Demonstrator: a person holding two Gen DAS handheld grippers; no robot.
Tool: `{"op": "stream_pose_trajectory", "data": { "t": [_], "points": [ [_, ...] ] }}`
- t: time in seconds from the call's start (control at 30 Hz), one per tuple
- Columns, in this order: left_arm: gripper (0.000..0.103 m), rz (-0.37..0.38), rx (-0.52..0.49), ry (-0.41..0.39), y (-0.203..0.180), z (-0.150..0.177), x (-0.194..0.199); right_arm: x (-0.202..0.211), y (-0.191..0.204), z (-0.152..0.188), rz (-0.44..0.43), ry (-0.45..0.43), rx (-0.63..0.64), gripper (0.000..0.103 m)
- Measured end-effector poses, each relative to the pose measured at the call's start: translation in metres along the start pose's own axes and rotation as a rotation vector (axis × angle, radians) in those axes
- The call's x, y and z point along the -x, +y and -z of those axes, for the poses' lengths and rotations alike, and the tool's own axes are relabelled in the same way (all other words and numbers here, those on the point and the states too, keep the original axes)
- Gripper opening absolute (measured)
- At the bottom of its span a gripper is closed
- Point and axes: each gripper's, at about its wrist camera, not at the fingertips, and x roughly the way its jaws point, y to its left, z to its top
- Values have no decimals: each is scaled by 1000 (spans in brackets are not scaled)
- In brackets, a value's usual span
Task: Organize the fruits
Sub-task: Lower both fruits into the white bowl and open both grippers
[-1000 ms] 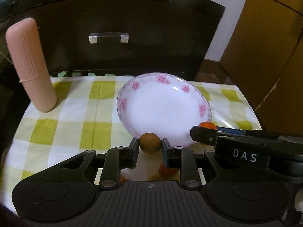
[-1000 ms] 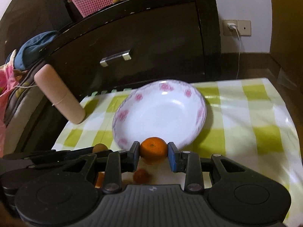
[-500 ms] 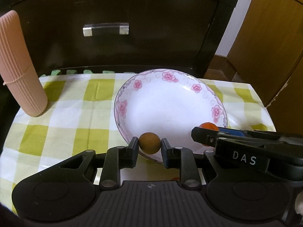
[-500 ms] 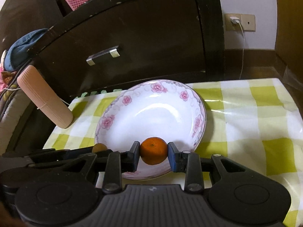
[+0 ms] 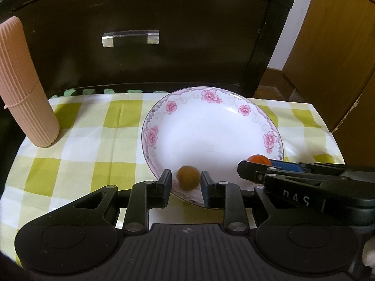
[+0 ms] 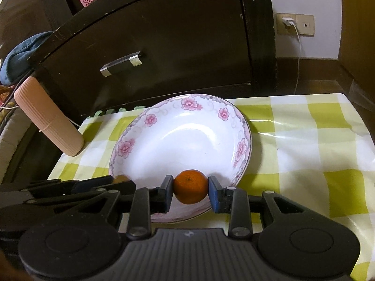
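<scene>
green-check tabletop (image 5: 70, 168), floral plate (image 5: 211, 107). your left gripper (image 5: 185, 185) parted, brown fruit (image 5: 188, 177) loose between. right gripper (image 6: 190, 193) pinches orange (image 6: 190, 186) at widest girth: light, smooth, rolls.

1. The right gripper (image 6: 191, 193) clamps a small orange (image 6: 190, 186) between its two fingers, both pads touching the fruit, above the near rim of a white floral plate (image 6: 150, 140).
2. The left gripper (image 6: 77, 187) reaches in from the left edge of the frame; a brownish fruit (image 6: 121, 178) peeks out at its tip, the grip on it hidden.
3. The plate sits on a green-and-white checked tablecloth (image 6: 304, 145).
4. A ribbed pink cylinder (image 6: 46, 119) stands at the cloth's far left corner.
5. Behind, a dark cabinet (image 6: 164, 46) carries a metal handle (image 6: 121, 63); a charger (image 6: 288, 21) is plugged into the wall.
</scene>
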Motion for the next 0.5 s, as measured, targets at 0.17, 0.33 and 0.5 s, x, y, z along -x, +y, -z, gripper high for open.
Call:
{"op": "stream_pose_trajectory", "data": {
  "t": [0.17, 0.33, 0.5],
  "points": [
    [41, -4, 12, 3, 2, -1, 0, 0, -1, -1, 2, -3, -8, 30],
    [43, -3, 18, 2, 4, 0, 2, 1, 0, -2, 2, -4, -6, 31],
    [46, -3, 21, -14, 4, -1, 6, 4, -1, -3, -1, -18, -14, 33]
  ]
}}
